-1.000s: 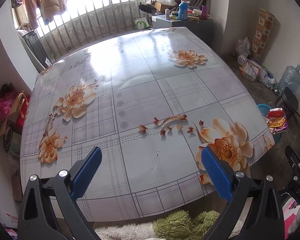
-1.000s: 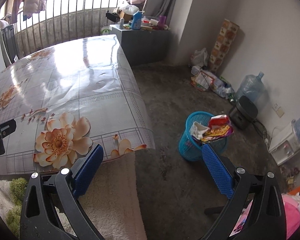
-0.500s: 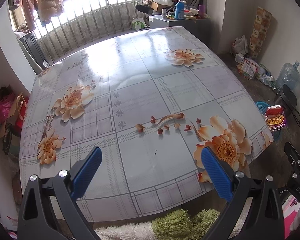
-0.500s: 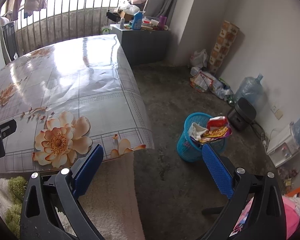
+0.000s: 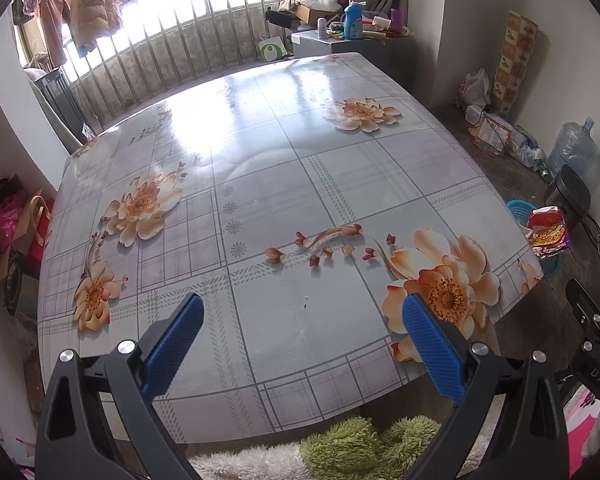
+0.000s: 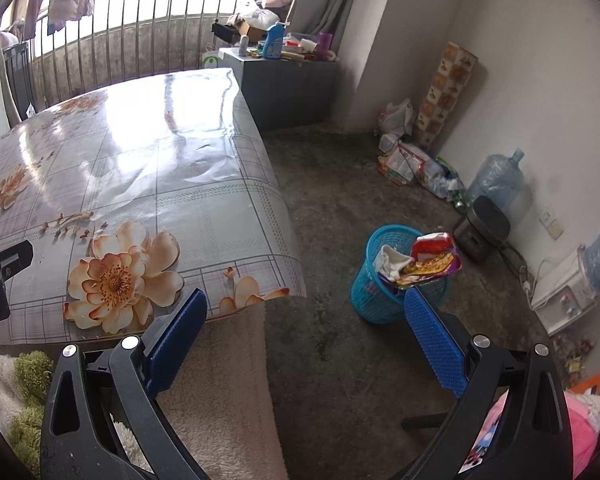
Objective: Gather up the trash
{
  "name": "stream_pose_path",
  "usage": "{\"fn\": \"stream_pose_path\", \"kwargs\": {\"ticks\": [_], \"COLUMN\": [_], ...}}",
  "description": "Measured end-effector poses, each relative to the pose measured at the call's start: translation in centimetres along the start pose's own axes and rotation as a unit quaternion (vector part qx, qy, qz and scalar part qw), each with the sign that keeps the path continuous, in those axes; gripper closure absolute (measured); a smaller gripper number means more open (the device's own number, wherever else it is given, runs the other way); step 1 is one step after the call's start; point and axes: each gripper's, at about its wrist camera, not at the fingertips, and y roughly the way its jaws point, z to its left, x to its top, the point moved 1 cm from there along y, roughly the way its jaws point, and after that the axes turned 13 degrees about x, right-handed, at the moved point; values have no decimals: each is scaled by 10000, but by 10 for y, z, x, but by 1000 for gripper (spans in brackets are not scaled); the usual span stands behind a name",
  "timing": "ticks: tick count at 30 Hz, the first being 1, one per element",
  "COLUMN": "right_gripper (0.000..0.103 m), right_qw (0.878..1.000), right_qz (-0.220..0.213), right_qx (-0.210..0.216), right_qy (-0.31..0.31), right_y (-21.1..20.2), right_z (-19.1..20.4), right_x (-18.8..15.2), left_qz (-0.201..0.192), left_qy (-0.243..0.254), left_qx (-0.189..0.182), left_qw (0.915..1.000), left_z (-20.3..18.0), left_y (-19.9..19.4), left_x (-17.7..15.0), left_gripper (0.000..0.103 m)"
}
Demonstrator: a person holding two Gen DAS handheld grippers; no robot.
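- The trash (image 6: 428, 261), a red and purple snack wrapper with a wad of white paper beside it, stuck up out of the blue basket (image 6: 374, 298) on the concrete floor (image 6: 340, 184), off the right side of the table (image 6: 204, 200).
- From your left wrist view the same basket (image 5: 520, 210) showed just past the table's (image 5: 260, 200) right edge, partly hidden by it, the wrapper (image 5: 548, 230) hanging over its rim.
- The flowered cloth hung over the table's near right corner, and a beige blanket (image 6: 220, 392) lay below that corner, just beside your right gripper's left finger.
- Bare floor lay between the table's right edge and the basket, and further bare floor between the basket and your right gripper.
- A black cooker (image 6: 482, 230) sat close behind the basket and a water jug (image 6: 496, 180) stood by the wall; bags and packets were heaped along the wall further back.
- Your left gripper (image 5: 302, 340) hung over the table's near edge with its blue pads spread wide, holding nothing and touching nothing.
- Your right gripper (image 6: 306, 340) was spread just as wide and empty, over the floor with the basket just beyond its right finger.
- A green shaggy cushion (image 5: 364, 446) lay under the table's near edge.
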Motion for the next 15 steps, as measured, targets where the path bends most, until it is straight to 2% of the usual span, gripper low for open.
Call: {"fn": "stream_pose_path", "kwargs": {"ticks": [15], "right_gripper": [8], "right_qw": [10000], "right_qz": [-1], "right_qx": [3], "right_qy": [-4], "right_y": [0], "right_z": [-1], "right_x": [0], "left_qz": [13], "left_qy": [30], "left_qx": [-12], "left_qw": [10000], "left_z": [-2], "left_y": [0], "left_x": [0], "left_gripper": [6]}}
